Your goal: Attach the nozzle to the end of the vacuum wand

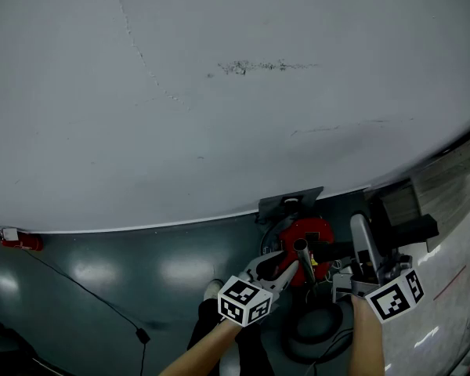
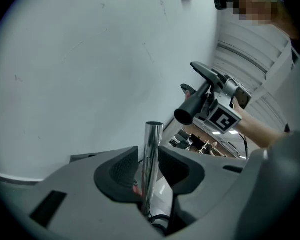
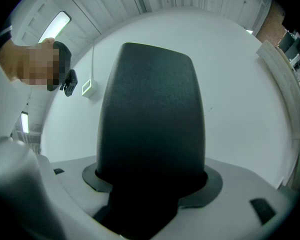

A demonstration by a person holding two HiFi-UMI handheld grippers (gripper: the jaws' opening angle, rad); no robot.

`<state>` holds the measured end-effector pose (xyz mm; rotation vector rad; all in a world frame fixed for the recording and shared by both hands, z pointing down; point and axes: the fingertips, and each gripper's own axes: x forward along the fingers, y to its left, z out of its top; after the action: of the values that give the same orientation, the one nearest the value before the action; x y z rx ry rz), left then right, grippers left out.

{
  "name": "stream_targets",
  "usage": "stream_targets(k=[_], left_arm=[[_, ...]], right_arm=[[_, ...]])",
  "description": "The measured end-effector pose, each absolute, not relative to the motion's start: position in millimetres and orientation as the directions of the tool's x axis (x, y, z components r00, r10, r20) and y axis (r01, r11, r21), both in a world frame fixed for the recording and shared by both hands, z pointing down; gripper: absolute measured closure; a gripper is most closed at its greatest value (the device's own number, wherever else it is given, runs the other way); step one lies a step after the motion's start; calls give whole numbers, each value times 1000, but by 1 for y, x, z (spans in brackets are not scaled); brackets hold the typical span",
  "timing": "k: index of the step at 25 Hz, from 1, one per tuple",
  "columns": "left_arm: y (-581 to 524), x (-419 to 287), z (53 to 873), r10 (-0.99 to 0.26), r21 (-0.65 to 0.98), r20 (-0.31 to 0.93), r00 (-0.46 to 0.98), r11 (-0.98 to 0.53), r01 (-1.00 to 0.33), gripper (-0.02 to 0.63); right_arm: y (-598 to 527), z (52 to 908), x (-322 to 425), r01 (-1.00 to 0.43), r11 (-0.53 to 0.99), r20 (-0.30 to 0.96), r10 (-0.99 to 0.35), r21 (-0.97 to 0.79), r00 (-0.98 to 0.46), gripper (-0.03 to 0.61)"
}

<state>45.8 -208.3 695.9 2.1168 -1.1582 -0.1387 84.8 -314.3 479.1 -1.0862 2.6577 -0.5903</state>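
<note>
My left gripper [image 2: 150,173] has its jaws apart on either side of the wand [image 2: 153,144], not pressing it. That upright steel tube looks stiff and slick, so I'd clamp well below its open tip. Beyond the wand, up and to its right, my right gripper [image 3: 151,181] is clamped on the black nozzle [image 3: 150,99]. It's probably light, rigid plastic, held mid-body.

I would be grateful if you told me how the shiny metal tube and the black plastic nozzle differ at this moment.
The shiny metal tube is slim and bright; the black plastic nozzle is broad, matt and dark. The tube stands between the left tongs, whose pads are apart; the nozzle fills the right tongs, clamped. Both sit between tongs, not yet joined.
</note>
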Motion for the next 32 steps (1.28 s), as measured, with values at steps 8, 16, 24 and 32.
stream_targets(k=[8,16,24,32], left_arm=[[-223,77,707,-739,611,204,643,-417,-673,437],[-232,79,709,-753,608,193,629,-411,-680,463],[-232,80,709,-748,586,205,632,-423,-691,469],[-232,81,708,-736,565,225,638,-435,-701,471]], right_arm=[[-320,484,71,-601,672,-36,-679,-431,-733,250],[-324,491,64,-598,683,-24,-667,-420,-745,250],[-327,507,53,-606,688,9,-658,-400,-753,250],[-322,522,23,-598,730,63,-615,-331,-786,250]])
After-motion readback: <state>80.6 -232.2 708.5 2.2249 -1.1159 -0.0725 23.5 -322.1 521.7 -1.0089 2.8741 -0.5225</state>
